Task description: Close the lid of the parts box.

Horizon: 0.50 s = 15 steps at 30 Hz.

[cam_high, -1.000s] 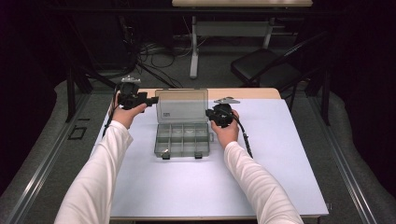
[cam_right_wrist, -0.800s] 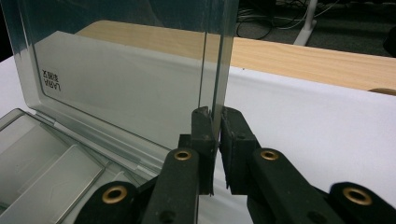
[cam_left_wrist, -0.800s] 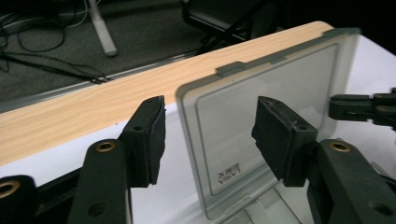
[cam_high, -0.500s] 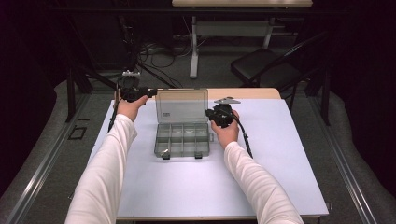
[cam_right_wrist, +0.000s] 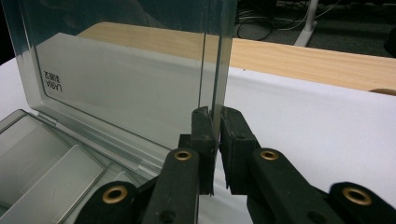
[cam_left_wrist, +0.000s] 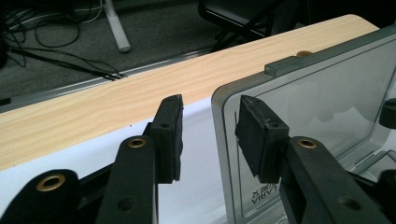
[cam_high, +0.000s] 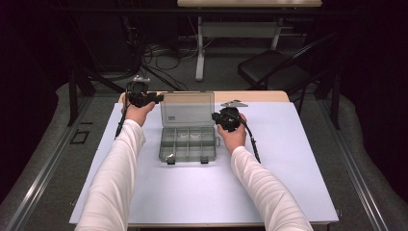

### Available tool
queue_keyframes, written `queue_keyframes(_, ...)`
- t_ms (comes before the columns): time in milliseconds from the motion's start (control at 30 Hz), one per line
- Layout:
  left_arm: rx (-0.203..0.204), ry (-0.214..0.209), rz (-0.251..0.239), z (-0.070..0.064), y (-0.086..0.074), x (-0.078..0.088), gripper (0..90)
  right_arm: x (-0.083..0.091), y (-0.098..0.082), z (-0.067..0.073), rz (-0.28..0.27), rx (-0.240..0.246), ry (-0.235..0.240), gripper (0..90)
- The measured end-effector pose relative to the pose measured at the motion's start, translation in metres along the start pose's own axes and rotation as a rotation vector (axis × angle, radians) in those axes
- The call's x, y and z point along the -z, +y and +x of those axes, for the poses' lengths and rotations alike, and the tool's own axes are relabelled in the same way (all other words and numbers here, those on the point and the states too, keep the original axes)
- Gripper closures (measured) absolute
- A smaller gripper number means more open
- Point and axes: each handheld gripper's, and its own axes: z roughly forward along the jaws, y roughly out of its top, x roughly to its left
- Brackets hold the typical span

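Jaws of my right gripper point(cam_right_wrist: 215, 122) are clamped on the right edge of the compartment box's point(cam_high: 187, 144) upright clear lid point(cam_high: 186, 109). My left gripper's point(cam_left_wrist: 208, 135) jaws have just been closing and stand apart astride the lid's left edge, pads not yet pressing. The box sits mid-desk, lid raised at its far side. I'd seat the left pads squarely on the rim before squeezing, then move both hands together so the hinge doesn't twist. A pale sheet covers the wooden desk point(cam_high: 269, 96); beyond it, dark floor, cables point(cam_high: 159, 50) and a chair point(cam_high: 274, 72).
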Motion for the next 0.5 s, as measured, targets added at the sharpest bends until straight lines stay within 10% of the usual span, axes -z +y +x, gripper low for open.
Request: queue_keyframes(500, -0.046, -0.015, 0.002, -0.0027, -0.0009, -0.0012, 80.5, 0.0001, -0.0001, -0.0001, 0.0, 0.001, 0.0, 84.7)
